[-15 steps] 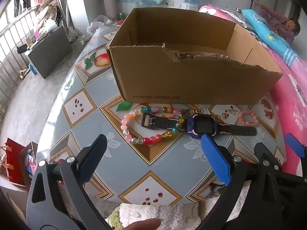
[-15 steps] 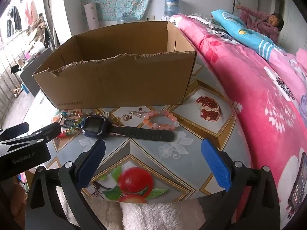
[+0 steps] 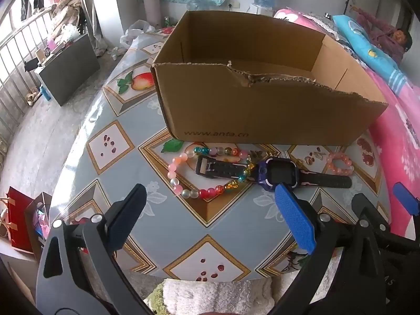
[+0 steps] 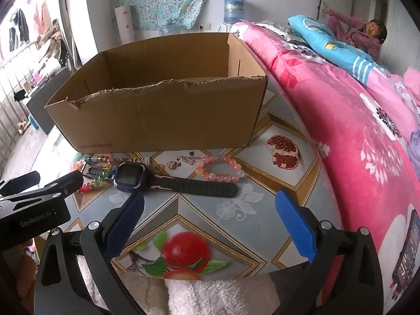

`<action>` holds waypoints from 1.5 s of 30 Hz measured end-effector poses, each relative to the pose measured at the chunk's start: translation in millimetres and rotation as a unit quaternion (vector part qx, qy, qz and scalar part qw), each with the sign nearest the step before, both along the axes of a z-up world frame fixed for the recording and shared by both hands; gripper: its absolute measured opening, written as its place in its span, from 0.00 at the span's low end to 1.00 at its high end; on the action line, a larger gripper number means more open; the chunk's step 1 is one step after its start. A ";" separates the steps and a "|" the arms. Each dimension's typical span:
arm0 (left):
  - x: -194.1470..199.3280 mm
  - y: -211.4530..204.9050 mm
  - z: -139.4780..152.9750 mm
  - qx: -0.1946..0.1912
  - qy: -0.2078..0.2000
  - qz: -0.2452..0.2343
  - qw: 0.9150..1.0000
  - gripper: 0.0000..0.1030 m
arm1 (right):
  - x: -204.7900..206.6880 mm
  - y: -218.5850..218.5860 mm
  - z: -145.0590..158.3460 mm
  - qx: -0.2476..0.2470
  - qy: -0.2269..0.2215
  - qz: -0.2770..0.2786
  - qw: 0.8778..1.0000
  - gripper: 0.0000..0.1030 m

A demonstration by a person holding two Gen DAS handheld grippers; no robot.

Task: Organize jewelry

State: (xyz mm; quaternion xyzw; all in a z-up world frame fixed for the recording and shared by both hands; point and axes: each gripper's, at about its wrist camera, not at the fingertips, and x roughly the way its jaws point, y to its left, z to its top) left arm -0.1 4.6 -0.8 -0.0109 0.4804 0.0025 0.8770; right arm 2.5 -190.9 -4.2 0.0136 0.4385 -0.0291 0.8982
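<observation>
Jewelry lies ahead of both my grippers, on the patterned table [image 3: 118, 141]. My left gripper [image 3: 210, 204] is spread wide and holds nothing; my right gripper [image 4: 210, 207] is also spread and empty. Just beyond the left pads I see the watch [image 3: 278, 174], its strap running left to right across my view. The multicolour bead bracelet [image 3: 183, 181] loops over its left strap end, so I judge the left gripper is nearer to it. The pink bead bracelet [image 4: 220, 168] lies past the watch strap, nearer the right gripper. Behind everything stands the open cardboard box [image 3: 262, 110].
</observation>
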 end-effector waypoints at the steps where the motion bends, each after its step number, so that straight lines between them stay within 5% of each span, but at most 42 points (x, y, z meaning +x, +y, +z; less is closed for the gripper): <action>1: -0.1 1.0 0.6 -0.002 0.000 0.001 1.000 0.92 | -0.3 -0.1 1.3 -0.001 0.000 0.001 1.000 0.95; 45: 2.0 7.6 -2.4 -0.009 0.009 0.010 1.000 0.92 | -1.4 8.3 2.2 -0.003 -0.008 0.004 1.000 0.95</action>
